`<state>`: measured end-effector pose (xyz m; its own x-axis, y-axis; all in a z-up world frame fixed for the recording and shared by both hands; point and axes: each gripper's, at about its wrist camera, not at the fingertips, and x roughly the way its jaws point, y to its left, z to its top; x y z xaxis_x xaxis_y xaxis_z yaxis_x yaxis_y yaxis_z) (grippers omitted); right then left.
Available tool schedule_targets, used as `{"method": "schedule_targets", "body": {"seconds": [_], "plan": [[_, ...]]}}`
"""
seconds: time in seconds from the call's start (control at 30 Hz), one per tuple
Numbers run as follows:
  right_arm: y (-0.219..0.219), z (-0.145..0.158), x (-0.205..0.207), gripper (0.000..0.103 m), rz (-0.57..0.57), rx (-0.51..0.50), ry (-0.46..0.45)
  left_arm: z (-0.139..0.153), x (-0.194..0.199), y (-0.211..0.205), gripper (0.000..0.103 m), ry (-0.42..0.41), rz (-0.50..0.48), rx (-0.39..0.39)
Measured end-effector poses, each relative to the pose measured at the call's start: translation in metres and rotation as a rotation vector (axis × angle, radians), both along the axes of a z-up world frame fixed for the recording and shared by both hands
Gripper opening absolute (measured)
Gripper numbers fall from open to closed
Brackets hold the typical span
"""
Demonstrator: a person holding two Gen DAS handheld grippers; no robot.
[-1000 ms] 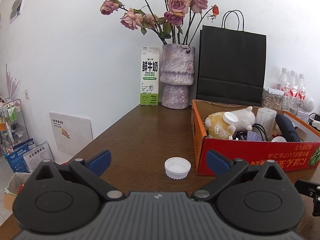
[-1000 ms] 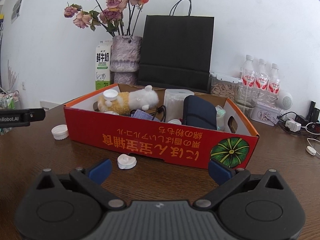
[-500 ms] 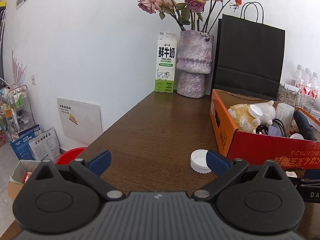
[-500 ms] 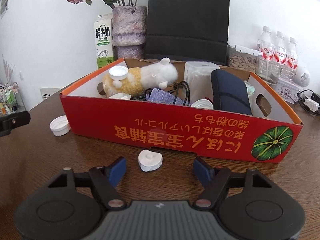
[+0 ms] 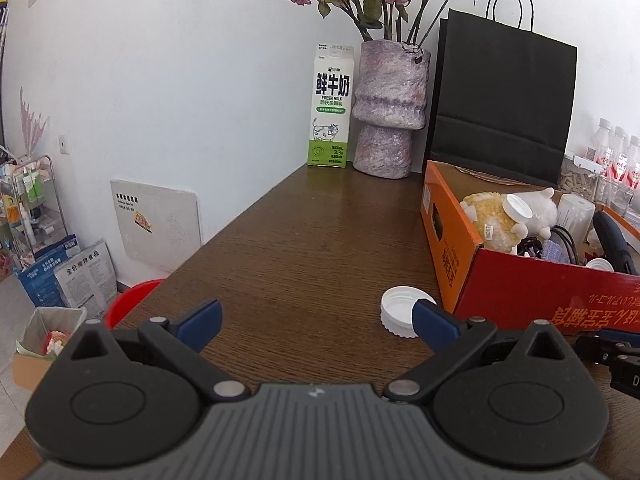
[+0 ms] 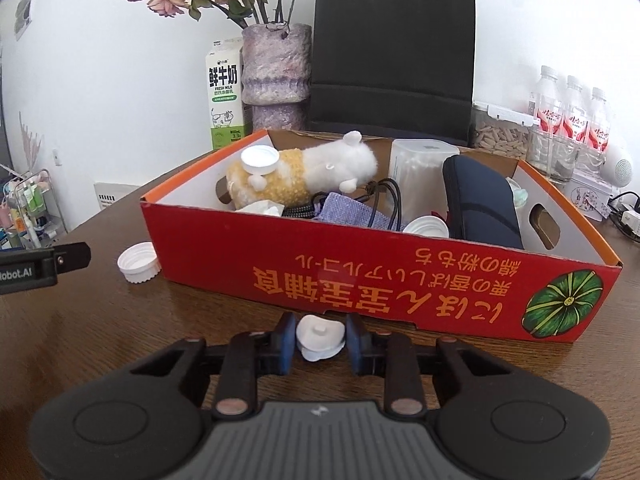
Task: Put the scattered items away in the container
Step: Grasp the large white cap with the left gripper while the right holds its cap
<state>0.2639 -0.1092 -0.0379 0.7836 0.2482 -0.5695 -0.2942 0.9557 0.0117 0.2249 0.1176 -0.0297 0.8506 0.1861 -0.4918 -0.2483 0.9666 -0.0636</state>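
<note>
The small white stopper (image 6: 320, 338) lies on the worktop (image 6: 120, 340) just before the red box (image 6: 360, 276). It appears light, rigid and smooth; grip its sides. The right hand-held gripper (image 6: 320, 340) is closing around it. The left hand-held gripper (image 5: 316, 320) stands wide, empty, beside the white cap (image 5: 398, 312).

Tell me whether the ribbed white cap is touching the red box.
Apart. The right wrist view shows a strip of bare table between the ribbed white cap and the red box; the left wrist view agrees.

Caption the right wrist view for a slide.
Right hand-held gripper closing around a small white cap before the red box.
</note>
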Motion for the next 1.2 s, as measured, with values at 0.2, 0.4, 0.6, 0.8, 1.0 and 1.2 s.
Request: {"method": "schedule_targets", "body": {"seconds": [0.2, 0.4, 0.6, 0.8, 1.0, 1.2], "plan": [[-0.007, 0.003, -0.002, 0.026, -0.011, -0.001, -0.013, -0.001, 0.022, -0.020, 0.103, 0.048, -0.074, 0.064], [-0.018, 0.003, -0.001, 0.026, -0.026, -0.002, -0.010, -0.008, 0.043, -0.036, 0.103, 0.104, -0.095, 0.153], [-0.029, 0.004, 0.000, 0.026, -0.041, 0.002, -0.012, -0.011, 0.052, -0.037, 0.096, 0.117, -0.124, 0.154], [-0.032, 0.003, 0.000, 0.026, -0.037, -0.001, -0.007, -0.013, 0.059, -0.040, 0.082, 0.141, -0.160, 0.145], [-0.034, 0.003, 0.000, 0.026, -0.037, -0.002, -0.005, -0.013, 0.057, -0.038, 0.041, 0.149, -0.196, 0.097], [-0.037, 0.003, 0.000, 0.026, -0.037, 0.003, -0.008, -0.013, 0.052, -0.036, 0.041, 0.137, -0.182, 0.092]]}}
